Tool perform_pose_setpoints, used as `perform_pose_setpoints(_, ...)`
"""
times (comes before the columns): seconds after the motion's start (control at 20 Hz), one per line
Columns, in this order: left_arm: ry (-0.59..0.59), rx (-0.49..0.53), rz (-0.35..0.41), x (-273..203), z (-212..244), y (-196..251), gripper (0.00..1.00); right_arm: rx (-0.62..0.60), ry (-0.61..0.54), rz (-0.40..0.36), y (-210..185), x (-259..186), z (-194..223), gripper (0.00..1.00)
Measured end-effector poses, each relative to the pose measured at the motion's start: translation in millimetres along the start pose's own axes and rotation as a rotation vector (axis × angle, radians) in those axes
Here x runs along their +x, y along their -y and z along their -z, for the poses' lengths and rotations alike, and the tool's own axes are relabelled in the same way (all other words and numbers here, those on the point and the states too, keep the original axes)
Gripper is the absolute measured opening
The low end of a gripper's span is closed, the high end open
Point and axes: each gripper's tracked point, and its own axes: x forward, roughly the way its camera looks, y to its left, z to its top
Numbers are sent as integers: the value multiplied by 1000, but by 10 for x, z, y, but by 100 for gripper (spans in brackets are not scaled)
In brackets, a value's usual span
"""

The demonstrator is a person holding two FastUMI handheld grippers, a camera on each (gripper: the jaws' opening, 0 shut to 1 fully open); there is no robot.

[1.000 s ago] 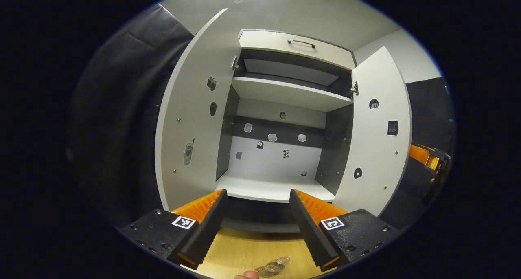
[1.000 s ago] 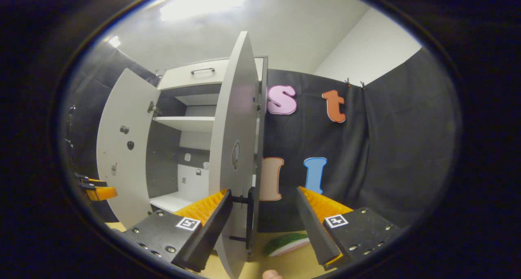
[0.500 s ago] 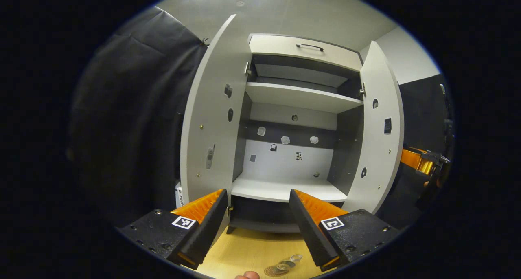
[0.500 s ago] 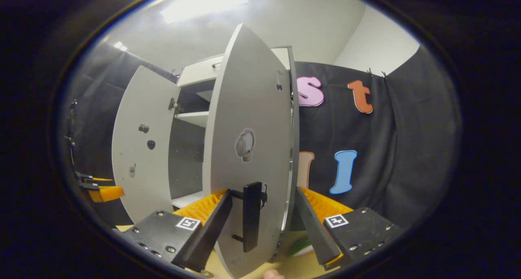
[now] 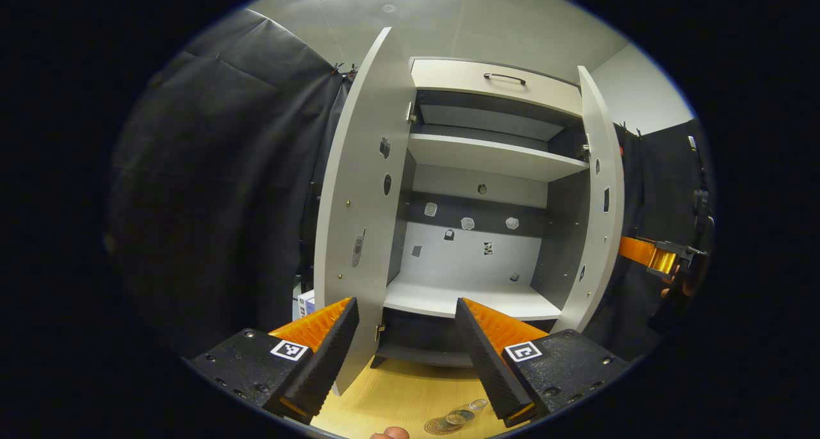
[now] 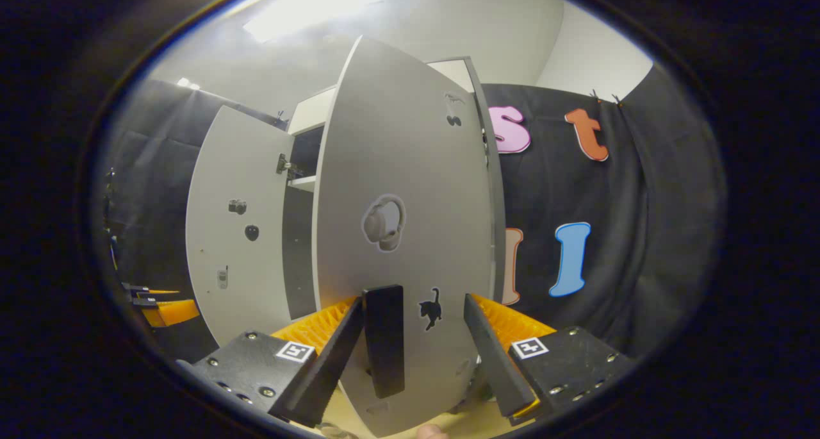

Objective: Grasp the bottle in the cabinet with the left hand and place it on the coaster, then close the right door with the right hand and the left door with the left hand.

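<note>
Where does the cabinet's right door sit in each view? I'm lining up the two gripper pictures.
Left gripper view: the right door stands nearly edge-on, right of centre, beside the open shelves.
Right gripper view: the right door faces the camera at centre, its black handle between the right gripper fingers.
Shared landmark: the open left door, with small stickers.

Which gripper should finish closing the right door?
Right. The right gripper has its jaws open just in front of the right door, astride its handle. The left gripper faces the open cabinet, away from that door.
</note>
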Motion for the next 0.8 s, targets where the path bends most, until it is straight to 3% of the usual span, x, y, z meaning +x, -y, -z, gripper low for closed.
perform_pose_setpoints(0.15,7,2,-29,-60,-27,-124,96,6,-12,-17,-148,201,51,98)
perform_pose_setpoints(0.2,9,2,-42,-78,-36,-182,92,4,-13,-19,-198,258,54,98)
perform_pose_setpoints(0.25,11,2,-58,-93,-40,-243,96,4,-17,-20,-236,329,67,98)
perform_pose_setpoints(0.65,22,2,-198,-281,-73,-820,96,-9,-22,-3,-494,757,143,97)
perform_pose_setpoints(0.7,23,3,-215,-296,-81,-894,91,-5,-24,0,-511,801,151,98)
perform_pose_setpoints(0.8,24,-1,-239,-309,-83,-1003,96,9,-28,4,-535,883,181,97)
